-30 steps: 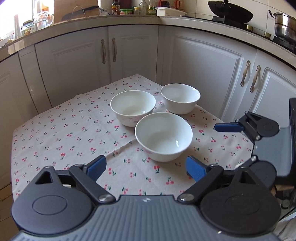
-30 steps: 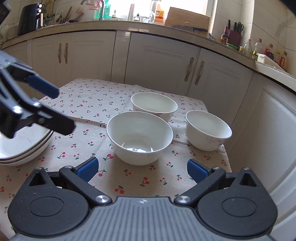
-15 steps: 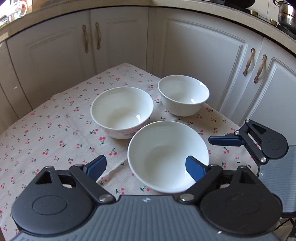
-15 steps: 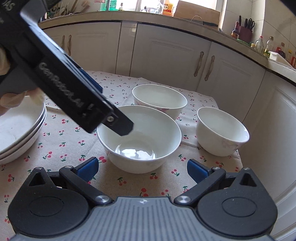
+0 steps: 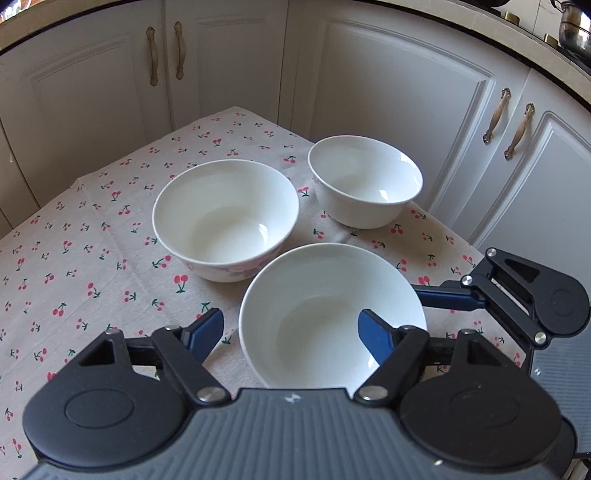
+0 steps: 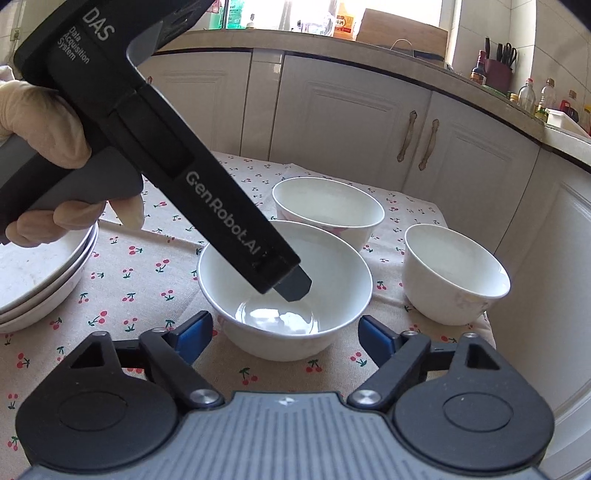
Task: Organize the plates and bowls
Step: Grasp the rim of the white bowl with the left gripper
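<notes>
White cabinet doors (image 5: 388, 110) with brass handles (image 6: 406, 140) filled the upper frame, daylight from a window (image 6: 295, 11) brightening the countertop (image 6: 369, 44) at top centre

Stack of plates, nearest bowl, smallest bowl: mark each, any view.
Stack of plates (image 6: 33, 273): right wrist view, top plate's inside.
Nearest bowl (image 5: 317, 314): left wrist view, inner wall.
Smallest bowl (image 6: 448, 258): right wrist view, inner wall.

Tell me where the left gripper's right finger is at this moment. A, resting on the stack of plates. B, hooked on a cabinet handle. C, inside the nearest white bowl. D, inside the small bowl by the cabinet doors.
C: the left gripper straddles the rim of the nearest bowl, jaws closing, with its right finger over the bowl's inside and its left finger outside above the tablecloth.
</notes>
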{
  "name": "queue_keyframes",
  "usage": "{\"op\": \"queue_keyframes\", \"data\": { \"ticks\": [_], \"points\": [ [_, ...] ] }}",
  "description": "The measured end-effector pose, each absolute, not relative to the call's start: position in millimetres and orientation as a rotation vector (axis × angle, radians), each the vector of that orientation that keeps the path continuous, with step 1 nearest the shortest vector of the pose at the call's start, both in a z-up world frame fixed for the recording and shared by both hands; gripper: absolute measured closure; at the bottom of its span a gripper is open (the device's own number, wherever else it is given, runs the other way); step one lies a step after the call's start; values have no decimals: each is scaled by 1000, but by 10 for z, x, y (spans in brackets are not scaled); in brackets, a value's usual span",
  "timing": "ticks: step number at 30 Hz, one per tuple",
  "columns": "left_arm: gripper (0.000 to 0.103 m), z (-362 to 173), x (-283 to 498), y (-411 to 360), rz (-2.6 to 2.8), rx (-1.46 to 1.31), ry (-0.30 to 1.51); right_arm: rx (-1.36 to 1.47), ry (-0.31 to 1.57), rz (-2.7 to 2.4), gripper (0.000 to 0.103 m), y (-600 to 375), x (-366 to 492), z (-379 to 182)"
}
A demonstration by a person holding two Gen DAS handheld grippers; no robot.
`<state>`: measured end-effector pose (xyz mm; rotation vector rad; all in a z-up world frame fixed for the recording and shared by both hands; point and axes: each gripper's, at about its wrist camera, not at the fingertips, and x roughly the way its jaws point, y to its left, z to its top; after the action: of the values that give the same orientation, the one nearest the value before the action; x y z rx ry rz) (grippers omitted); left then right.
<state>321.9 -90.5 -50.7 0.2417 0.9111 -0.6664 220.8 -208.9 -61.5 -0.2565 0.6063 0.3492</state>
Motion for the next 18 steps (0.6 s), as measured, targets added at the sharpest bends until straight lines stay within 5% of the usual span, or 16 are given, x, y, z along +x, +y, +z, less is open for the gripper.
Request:
{"op": "queue_keyframes", "data": {
  "ticks": [18],
  "points": [
    [29,-510,3273,-991,-717,236,914,-250,604,351,16,-2083,2224,-605]
  ]
}}
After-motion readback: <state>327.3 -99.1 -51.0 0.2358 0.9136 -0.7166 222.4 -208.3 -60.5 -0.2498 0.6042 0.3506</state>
